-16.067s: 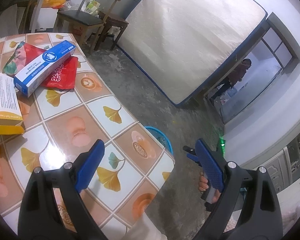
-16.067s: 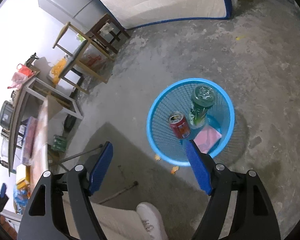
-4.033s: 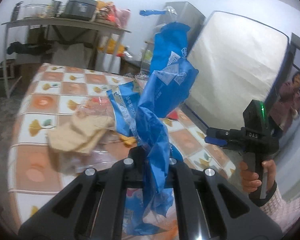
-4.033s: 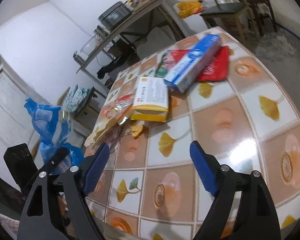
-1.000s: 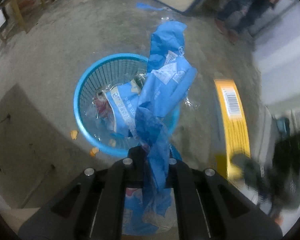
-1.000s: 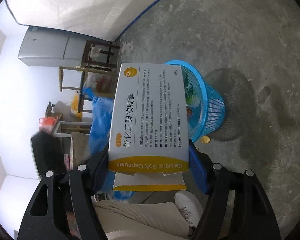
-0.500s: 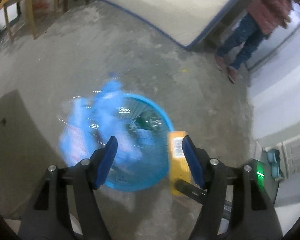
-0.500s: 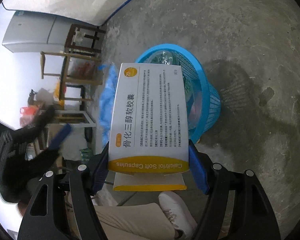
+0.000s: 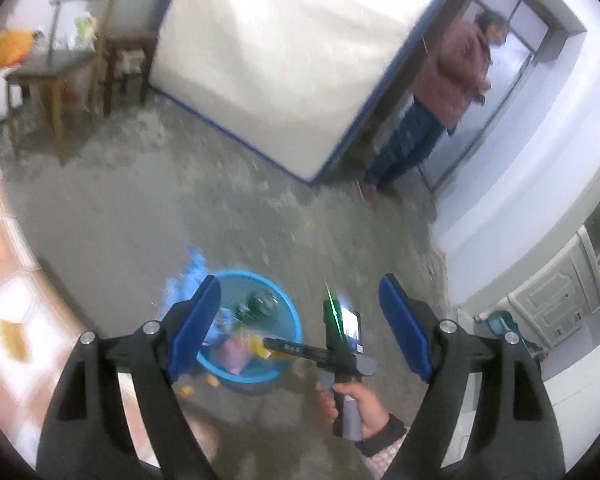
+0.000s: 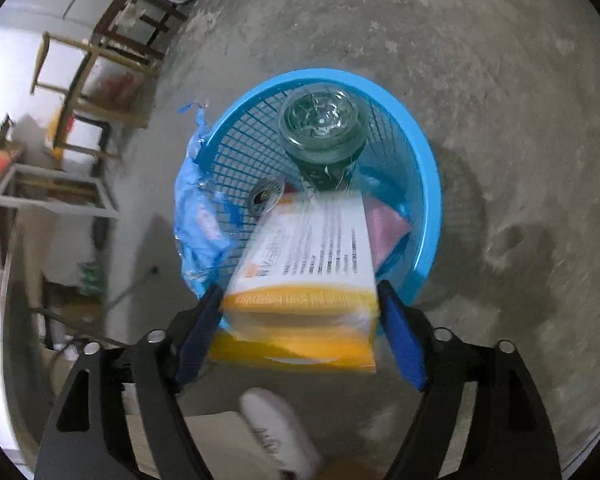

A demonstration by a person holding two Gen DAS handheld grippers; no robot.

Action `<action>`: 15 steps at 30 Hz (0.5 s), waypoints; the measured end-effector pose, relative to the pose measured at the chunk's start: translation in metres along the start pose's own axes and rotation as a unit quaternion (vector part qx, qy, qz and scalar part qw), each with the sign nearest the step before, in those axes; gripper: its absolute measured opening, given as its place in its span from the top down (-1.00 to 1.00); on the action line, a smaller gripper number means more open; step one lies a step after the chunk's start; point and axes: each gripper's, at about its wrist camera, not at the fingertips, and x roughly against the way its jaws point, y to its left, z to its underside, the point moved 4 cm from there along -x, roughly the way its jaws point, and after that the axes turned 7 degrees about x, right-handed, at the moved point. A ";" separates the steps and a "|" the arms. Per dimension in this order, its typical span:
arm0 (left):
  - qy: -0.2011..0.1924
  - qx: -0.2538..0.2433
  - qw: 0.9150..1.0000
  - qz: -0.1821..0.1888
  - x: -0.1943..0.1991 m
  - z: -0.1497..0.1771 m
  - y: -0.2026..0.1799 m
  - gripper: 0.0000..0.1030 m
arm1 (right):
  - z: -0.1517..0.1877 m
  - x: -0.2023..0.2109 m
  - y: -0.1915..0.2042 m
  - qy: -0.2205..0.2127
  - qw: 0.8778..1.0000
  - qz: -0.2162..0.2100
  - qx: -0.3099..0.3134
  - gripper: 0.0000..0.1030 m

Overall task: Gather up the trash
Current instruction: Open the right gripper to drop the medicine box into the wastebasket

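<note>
Now the right tool (image 10: 300, 320) is opening, its box (image 10: 304, 264) seemingly slipping toward the blue basket (image 10: 428, 184); it could catch the near rim and tumble out. The left tool (image 9: 300, 324) is opening, empty.

Left wrist view: high, angled down across the concrete floor (image 9: 120, 216) toward the mattress (image 9: 284, 52) at 12 o'clock; blue basket (image 9: 288, 320) low, at 6 o'clock. Right wrist view: close, steeply downward onto the same basket (image 10: 428, 184), centre frame. Shared: basket, floor, wooden chair (image 9: 72, 60) at 10 o'clock.
</note>
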 end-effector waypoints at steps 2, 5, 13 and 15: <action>-0.022 0.000 1.000 -0.010 0.031 -0.001 0.012 -0.52 | 0.000 0.002 0.005 -0.012 0.999 0.031 0.020 -0.52; -0.042 0.013 0.999 -0.023 0.070 0.001 0.032 -0.52 | 0.000 0.017 0.010 -0.040 0.997 0.061 0.033 -0.52; -0.106 0.054 0.991 -0.057 0.166 0.019 0.085 -0.53 | -0.021 0.009 0.071 -0.039 0.995 -0.069 0.060 -0.69; -0.112 0.060 0.990 -0.064 0.179 0.025 0.093 -0.53 | -0.035 -0.031 0.096 0.003 0.994 -0.075 0.084 -0.69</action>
